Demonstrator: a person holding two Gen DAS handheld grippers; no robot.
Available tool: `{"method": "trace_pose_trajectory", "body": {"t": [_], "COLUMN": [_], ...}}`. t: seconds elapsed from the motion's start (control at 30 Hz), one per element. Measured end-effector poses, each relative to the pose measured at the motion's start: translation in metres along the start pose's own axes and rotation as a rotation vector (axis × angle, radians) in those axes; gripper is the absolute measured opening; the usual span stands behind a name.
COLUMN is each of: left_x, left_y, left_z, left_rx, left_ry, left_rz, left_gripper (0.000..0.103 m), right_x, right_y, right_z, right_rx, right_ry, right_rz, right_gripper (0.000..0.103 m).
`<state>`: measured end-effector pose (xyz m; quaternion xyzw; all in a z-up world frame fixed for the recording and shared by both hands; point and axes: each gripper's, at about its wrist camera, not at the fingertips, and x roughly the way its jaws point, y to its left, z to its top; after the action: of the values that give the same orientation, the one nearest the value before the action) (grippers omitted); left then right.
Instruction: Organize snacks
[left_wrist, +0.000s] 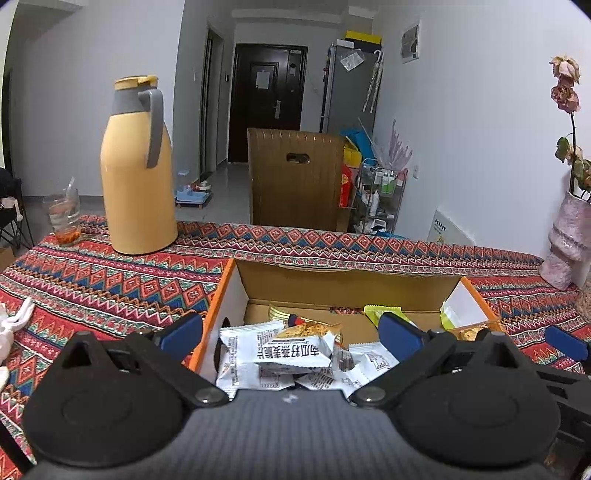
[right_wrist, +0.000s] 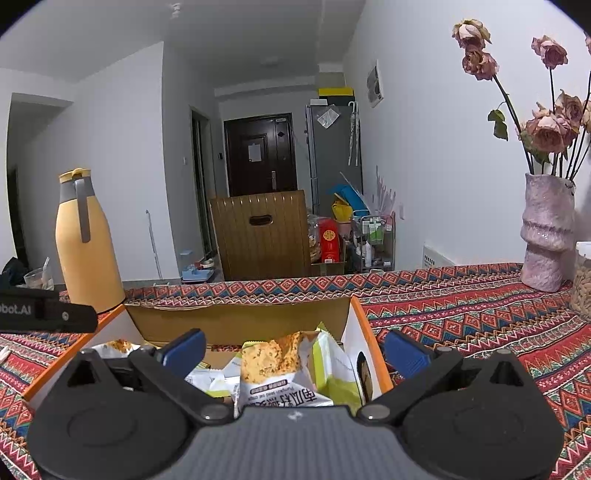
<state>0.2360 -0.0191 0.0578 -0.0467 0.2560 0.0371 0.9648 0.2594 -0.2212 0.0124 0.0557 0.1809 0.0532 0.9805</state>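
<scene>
- Left wrist view: left gripper (left_wrist: 291, 332) is spread wide and empty above the box (left_wrist: 332, 282) at lower centre, where packets (left_wrist: 295, 350) lie heaped.
- Right wrist view: right gripper (right_wrist: 293, 349) is released too, over a packet (right_wrist: 275, 369) in the box (right_wrist: 236, 317).
- Flask (left_wrist: 136, 170) stands upper left on the cloth (left_wrist: 110, 280).

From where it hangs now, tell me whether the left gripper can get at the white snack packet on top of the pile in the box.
Probably yes. The left gripper is open right above the white snack packet, which lies uppermost in the open cardboard box with nothing over it.
</scene>
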Motion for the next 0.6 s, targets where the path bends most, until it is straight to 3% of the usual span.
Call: {"method": "trace_pose_trajectory", "body": {"t": [0.6], "left_x": [-0.07], "left_y": [0.009], "left_z": [-0.02], "left_rx": [0.034], "left_ry": [-0.015], "left_rz": [-0.023], "left_gripper": [0.103], "right_x": [-0.075], "right_y": [0.004], "right_z": [-0.003], "right_rx": [0.015], "right_ry": [-0.011], "right_rz": [0.008], "right_gripper": [0.103]}}
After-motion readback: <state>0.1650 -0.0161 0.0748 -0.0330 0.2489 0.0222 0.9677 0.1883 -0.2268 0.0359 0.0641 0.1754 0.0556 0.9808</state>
